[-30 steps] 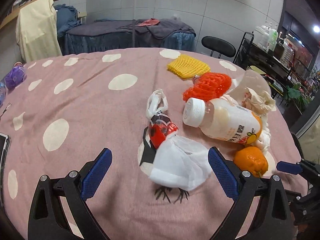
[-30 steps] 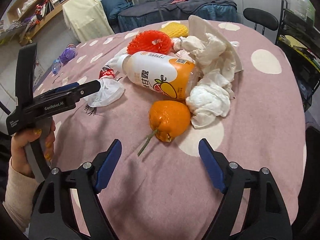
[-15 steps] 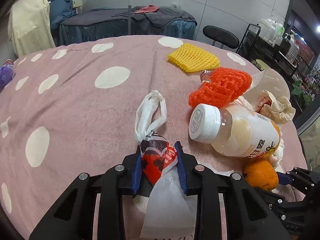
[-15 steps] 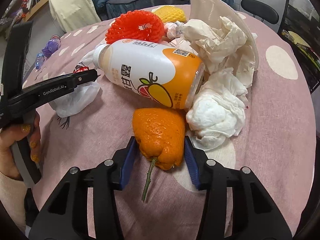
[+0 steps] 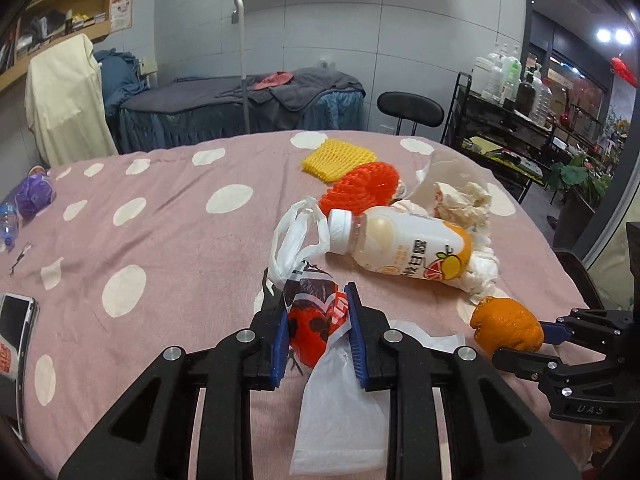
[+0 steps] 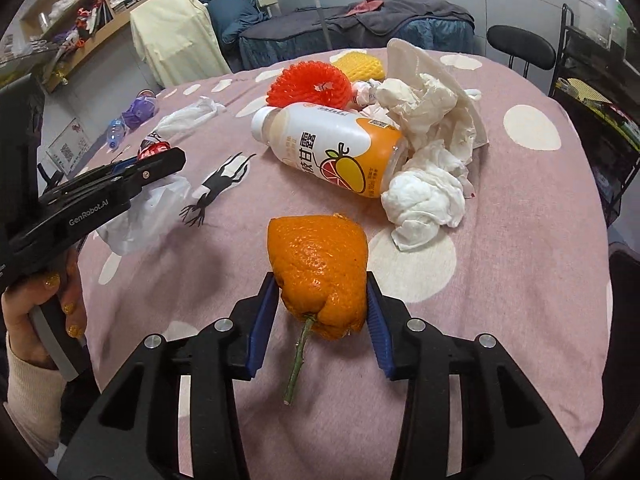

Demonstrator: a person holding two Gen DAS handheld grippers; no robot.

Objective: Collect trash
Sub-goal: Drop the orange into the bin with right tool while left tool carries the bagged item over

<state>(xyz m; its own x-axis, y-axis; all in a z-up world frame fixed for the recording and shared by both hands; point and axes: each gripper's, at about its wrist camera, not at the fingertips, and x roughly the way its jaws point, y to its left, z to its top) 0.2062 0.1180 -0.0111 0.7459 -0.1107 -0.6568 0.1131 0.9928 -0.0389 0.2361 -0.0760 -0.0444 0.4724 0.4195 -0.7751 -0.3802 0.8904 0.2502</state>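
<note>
Pickup step, both sides at once. Plastic bag [image 5: 316, 328], red-printed, is pinched by the left gripper [image 5: 318, 330], jaws nearly shut and closing, its tail on the spotted tablecloth [image 5: 168, 240]. Orange peel [image 6: 320, 272] is clamped by the right gripper [image 6: 320, 320], jaws part-open, closing. Next, prob.: bag must be opened, peel dropped in. Drink bottle [image 6: 328, 148], tissues [image 6: 428, 196] not yet collected.

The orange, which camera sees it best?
The right wrist view shows the orange best: it fills the middle, with its bumpy skin and green stem clear, pressed between the closing jaws of the right gripper. The left wrist view shows the orange only small, near the right edge, partly hidden by that gripper.
</note>
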